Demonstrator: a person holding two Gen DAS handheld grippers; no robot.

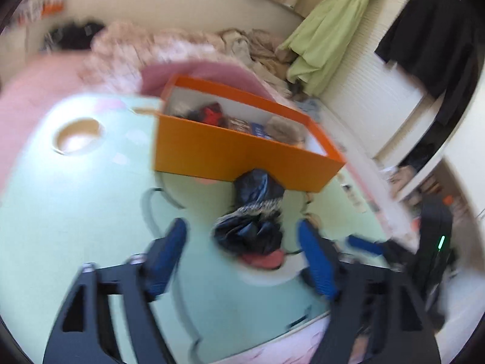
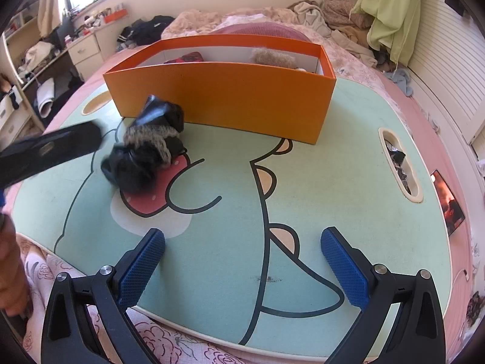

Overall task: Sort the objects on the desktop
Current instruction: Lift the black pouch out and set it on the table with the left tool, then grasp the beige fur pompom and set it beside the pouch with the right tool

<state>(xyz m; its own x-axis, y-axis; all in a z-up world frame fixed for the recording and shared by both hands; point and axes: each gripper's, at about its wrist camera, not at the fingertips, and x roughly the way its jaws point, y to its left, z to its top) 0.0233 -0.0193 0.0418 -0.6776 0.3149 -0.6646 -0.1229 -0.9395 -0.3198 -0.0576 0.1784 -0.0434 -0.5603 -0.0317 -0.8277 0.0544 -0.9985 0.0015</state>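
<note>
A black bundle with a grey-beige knitted band [image 1: 248,236] [image 2: 145,157] lies on the mint-green cartoon desk board [image 1: 75,212] [image 2: 333,182], just in front of the orange box [image 1: 242,154] [image 2: 227,100]. My left gripper [image 1: 241,227] is open, its blue pads on either side of the bundle's near end and not pressing on it. In the right wrist view one of its fingers [image 2: 60,148] reaches in, blurred, from the left. My right gripper [image 2: 242,236] is open and empty over the board's near edge. The box holds a red-and-black item [image 1: 212,115] and a furry beige item [image 2: 272,56].
The board lies on a bed with pink floral bedding. It has a round cup hole [image 1: 77,136] [image 2: 91,104] at the far left and a long slot [image 2: 400,163] on the right. A lit screen [image 2: 448,203] lies beside the slot. A hand [image 2: 12,257] shows at the left edge.
</note>
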